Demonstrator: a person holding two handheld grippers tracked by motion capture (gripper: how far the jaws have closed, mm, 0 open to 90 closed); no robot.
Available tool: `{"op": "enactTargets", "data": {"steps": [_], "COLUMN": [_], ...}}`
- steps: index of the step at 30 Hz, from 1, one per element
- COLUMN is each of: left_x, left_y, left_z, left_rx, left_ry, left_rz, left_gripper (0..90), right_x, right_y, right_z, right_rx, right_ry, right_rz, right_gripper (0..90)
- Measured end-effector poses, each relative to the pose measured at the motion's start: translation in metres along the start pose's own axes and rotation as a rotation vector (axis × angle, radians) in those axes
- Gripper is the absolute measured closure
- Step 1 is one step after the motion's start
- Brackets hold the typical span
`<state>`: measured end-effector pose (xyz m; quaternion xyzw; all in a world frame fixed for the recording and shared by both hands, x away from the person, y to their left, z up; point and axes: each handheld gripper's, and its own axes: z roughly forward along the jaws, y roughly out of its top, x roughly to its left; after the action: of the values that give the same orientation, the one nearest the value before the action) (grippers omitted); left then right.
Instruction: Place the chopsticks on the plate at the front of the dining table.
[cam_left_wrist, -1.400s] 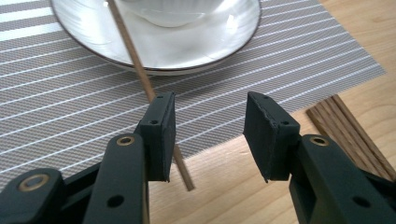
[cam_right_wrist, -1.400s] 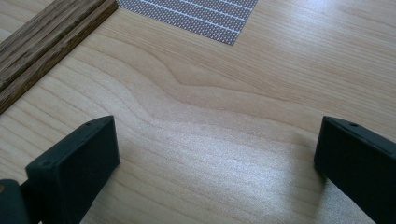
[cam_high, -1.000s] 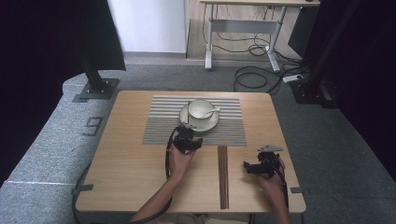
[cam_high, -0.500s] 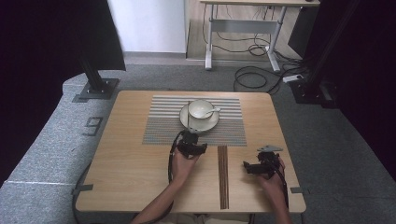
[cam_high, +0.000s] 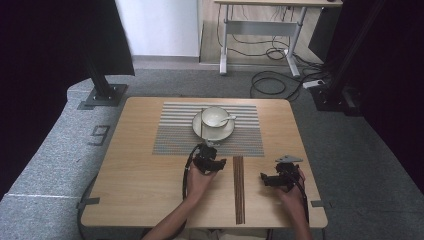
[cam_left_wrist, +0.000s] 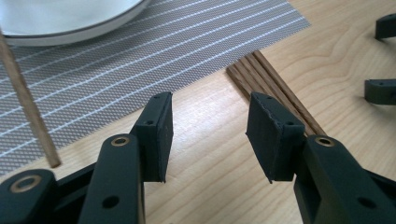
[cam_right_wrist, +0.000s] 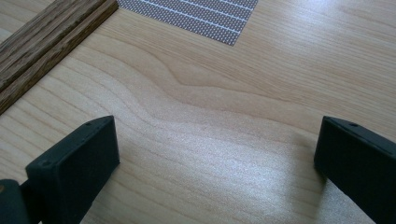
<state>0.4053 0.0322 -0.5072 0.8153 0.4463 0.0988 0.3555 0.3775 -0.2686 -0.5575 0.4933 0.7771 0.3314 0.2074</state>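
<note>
Several dark wooden chopsticks lie side by side, pointing away from me, on the table between my two hands. My left gripper hovers just left of their far ends at the placemat's near edge. In the left gripper view, this gripper is open with bare wood between its pads, and the chopsticks run just beyond its right pad. My right gripper rests to the right of the chopsticks. In its own view, the right gripper is wide open over bare table with the chopsticks at the upper left.
A grey striped placemat carries a white saucer with a cup and a spoon. A thin pale stick leans against the saucer's left side, its end on the placemat. Bare table lies to the left.
My left gripper has shifted a little toward me and to the right, closer to the chopsticks' far ends. The right gripper has stayed where it was.
</note>
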Motion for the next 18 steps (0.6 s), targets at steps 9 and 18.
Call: {"op": "enactTargets", "data": {"steps": [9,18], "left_x": [-0.013,-0.023], "left_y": [-0.005,-0.010], "left_z": [0.005,0.010], "left_rx": [0.024,0.043], "left_ry": [-0.025,-0.040], "left_rz": [0.044,0.079], "left_gripper": [49.9,49.8], "right_x": [0.000,0.000], "right_y": [0.000,0.000], "right_z": [0.000,0.000], "right_rx": [0.000,0.000], "right_ry": [0.000,0.001], "right_rz": [-0.001,-0.001], "right_gripper": [0.0,0.0]}}
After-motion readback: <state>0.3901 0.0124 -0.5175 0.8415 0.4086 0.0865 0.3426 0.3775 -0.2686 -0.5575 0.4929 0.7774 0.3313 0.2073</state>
